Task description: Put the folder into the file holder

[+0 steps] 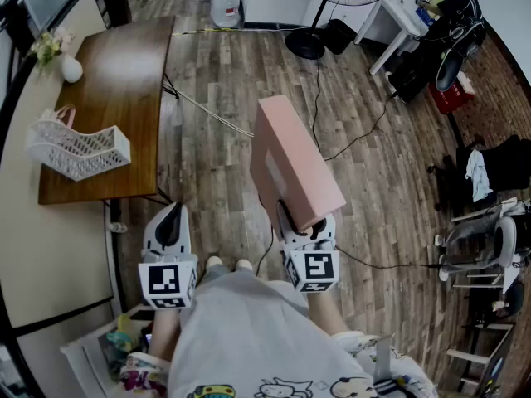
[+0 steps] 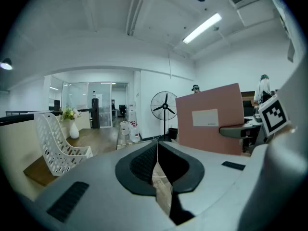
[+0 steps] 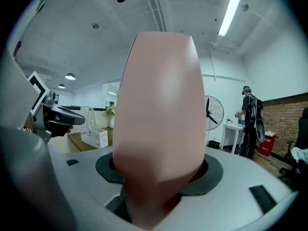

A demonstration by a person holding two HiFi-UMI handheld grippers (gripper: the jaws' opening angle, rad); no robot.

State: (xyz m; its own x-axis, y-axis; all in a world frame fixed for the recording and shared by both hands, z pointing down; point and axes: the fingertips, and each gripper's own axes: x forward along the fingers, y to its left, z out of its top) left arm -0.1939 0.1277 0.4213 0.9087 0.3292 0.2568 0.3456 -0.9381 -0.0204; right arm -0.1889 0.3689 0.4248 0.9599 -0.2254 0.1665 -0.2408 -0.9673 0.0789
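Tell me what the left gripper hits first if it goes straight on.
Nothing near: the left gripper, jaws shut, points past the table along open floor. Far ahead it would probably meet the fan, though depth is unclear.

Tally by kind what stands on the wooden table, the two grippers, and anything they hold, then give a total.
pink folder: 1
white file holder: 1
vase with flowers: 1
grippers: 2, the left gripper shut and empty, the right gripper closed on the pink folder
Total: 5
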